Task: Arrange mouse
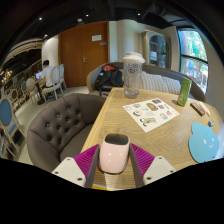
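Here the wooden counter (pixel 130 128) is the biggest thing in view and serves as the landmark for the rest: it runs away from the camera toward a room with a brown door (pixel 82 52) beyond its far end. A grey tufted armchair (pixel 60 128) stands just beside the counter's near left edge. On the counter's middle lies a printed sheet (pixel 152 113) with small pictures on it; past it, toward the far end, stands a tall clear cup (pixel 132 76) with a lid, and on the far right side stands a green bottle (pixel 184 91). A light blue mat (pixel 206 146) lies at the counter's near right side. The mouse (pixel 114 155), white with a pinkish cast, is at the counter's near edge, right between the fingers of the hand-held gripper (pixel 114 165). Its long axis seems to run straight ahead, in line with the fingers and along the length of the counter. The magenta pads (pixel 138 160) flank it closely on both sides and appear to press on it, so I judge the hand-held gripper to be closed down to the mouse's width and holding it. Since the mouse is already within the grasp, the coming move likely turns on where on the counter it is to be set, perhaps toward the mat to the right.
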### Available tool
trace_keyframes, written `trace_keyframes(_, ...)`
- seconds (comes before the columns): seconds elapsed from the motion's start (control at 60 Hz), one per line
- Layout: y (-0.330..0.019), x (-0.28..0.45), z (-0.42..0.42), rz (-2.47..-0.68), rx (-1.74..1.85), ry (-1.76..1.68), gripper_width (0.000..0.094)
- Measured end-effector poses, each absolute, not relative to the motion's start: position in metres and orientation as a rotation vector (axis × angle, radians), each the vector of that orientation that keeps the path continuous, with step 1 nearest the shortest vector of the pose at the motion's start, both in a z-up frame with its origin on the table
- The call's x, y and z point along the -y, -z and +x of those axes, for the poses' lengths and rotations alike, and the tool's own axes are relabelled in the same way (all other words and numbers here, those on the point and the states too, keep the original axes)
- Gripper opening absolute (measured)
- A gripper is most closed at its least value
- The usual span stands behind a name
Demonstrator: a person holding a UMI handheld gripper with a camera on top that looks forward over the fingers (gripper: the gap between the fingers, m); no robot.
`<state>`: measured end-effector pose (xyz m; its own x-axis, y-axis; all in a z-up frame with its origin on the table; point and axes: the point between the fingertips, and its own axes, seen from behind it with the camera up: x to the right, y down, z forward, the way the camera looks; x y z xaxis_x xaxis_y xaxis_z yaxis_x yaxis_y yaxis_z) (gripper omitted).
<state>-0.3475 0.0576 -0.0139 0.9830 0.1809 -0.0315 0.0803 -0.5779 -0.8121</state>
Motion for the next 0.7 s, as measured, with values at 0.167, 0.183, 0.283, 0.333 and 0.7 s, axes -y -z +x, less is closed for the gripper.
trace_keyframes(0.167,0.015,-0.055,-0.350,-2.193,0.229,-0.158,0.0527)
trace_keyframes(0.183,0.014,-0.054,-0.351,-2.195,0.232,-0.169,0.0512)
trace_keyframes(0.283,0.010,-0.051,-0.351,-2.179,0.298,-0.179,0.0441)
trace_keyframes(0.333,-0.012,-0.049,-0.348,-2.104,0.364,-0.156,0.0433)
trace_keyframes(0.7,-0.210,-0.046,-0.068,-1.769,0.122,0.099,0.0428)
